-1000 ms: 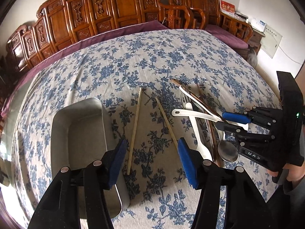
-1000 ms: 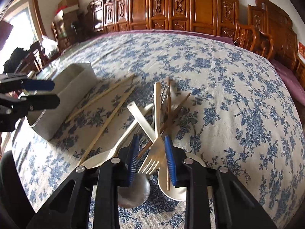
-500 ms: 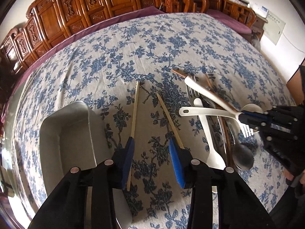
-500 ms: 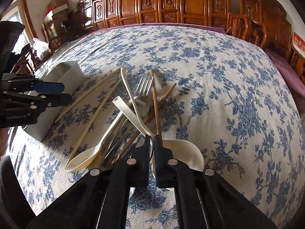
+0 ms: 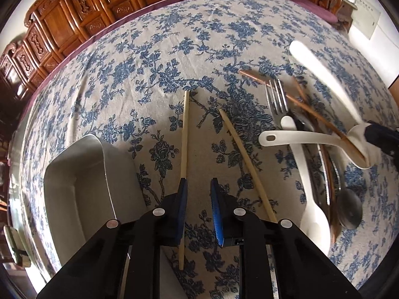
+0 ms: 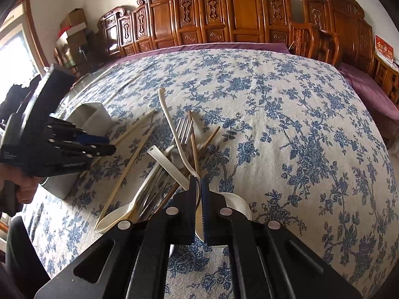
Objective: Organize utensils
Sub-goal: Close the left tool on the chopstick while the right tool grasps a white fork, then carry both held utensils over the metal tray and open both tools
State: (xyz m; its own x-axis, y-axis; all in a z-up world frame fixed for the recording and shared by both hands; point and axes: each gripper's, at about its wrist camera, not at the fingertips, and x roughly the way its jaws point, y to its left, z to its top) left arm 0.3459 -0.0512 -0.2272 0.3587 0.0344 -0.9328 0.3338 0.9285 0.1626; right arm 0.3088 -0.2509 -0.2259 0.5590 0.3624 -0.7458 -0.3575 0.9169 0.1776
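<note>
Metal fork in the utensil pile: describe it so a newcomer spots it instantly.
On the floral tablecloth, look right of the metal tray to the crossed utensil heap. The metal fork lies at its far end, tines pointing away, under a brown chopstick. It is the heap's only shiny pronged piece; its neighbours are cream plastic or wood.

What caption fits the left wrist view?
Left gripper jaws closing around a pale chopstick beside the metal tray, on the floral tablecloth.
</note>
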